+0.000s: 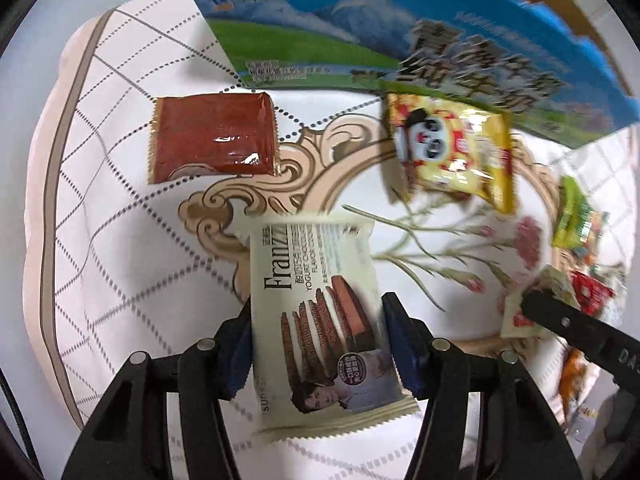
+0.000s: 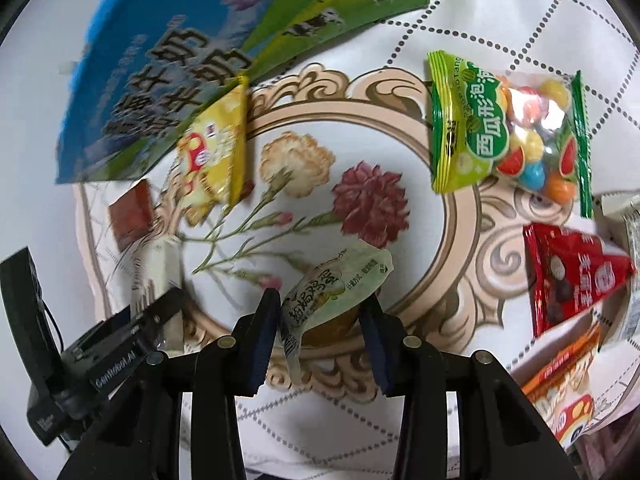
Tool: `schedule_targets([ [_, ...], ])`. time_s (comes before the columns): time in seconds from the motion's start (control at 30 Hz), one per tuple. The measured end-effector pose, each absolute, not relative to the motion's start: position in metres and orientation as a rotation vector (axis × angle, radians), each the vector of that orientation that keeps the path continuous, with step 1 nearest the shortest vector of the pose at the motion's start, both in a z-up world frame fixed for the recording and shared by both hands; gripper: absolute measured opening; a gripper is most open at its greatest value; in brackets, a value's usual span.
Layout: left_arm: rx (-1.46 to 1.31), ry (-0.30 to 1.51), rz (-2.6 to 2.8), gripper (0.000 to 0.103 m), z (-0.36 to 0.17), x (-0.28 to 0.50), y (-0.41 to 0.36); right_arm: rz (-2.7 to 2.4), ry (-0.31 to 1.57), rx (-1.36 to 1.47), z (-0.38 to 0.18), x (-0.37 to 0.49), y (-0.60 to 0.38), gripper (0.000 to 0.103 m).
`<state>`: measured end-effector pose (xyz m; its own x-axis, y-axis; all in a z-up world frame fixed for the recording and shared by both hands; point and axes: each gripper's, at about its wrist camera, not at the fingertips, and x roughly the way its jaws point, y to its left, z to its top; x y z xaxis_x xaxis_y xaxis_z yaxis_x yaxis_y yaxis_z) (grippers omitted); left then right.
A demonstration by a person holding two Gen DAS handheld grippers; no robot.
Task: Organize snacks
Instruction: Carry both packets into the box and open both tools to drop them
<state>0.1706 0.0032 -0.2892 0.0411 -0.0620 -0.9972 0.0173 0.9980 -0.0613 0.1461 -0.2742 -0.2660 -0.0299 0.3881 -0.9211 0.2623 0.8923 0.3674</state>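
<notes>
My left gripper (image 1: 318, 344) is shut on a cream Franzzi cookie packet (image 1: 320, 312) and holds it over the tablecloth. My right gripper (image 2: 320, 336) is shut on a pale green egg snack pouch (image 2: 336, 284). The right gripper's finger and its pouch show at the right of the left wrist view (image 1: 560, 320). The left gripper with its cream packet shows at the lower left of the right wrist view (image 2: 132, 328). A blue and green milk carton box (image 1: 400, 28) stands at the back, also in the right wrist view (image 2: 160, 60). A yellow panda snack bag (image 1: 452, 148) leans against it.
A brown-red flat packet (image 1: 212, 140) lies on the patterned tablecloth (image 1: 120, 160) left of centre. A green bag of coloured candy balls (image 2: 508, 128), a red packet (image 2: 572, 276) and an orange packet (image 2: 560, 384) lie at the right.
</notes>
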Motion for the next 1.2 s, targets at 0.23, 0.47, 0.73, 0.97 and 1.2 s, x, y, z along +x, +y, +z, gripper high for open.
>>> schedule_targets([
  [0.23, -0.066, 1.383, -0.153, 0.055, -0.209, 0.187, -0.004, 0.213, 1.514, 0.525, -0.197, 0.159, -0.268, 0.043],
  [0.47, -0.015, 1.279, -0.207, 0.055, -0.141, 0.273, -0.013, 0.211, 1.391, 0.417, -0.123, 0.234, -0.262, 0.043],
  [0.73, 0.014, 1.362, -0.170, 0.055, -0.150, 0.393, -0.001, 0.089, 1.520, 0.144, -0.136, 0.338, -0.250, 0.043],
  [0.97, 0.069, 1.460, -0.113, 0.056, -0.196, 0.454, 0.007, 0.030, 1.651, 0.055, -0.184, 0.370, -0.249, 0.043],
  [1.2, 0.111, 1.510, -0.082, 0.056, -0.231, 0.486, 0.008, 0.005, 1.707, 0.015, -0.211, 0.385, -0.251, 0.043],
])
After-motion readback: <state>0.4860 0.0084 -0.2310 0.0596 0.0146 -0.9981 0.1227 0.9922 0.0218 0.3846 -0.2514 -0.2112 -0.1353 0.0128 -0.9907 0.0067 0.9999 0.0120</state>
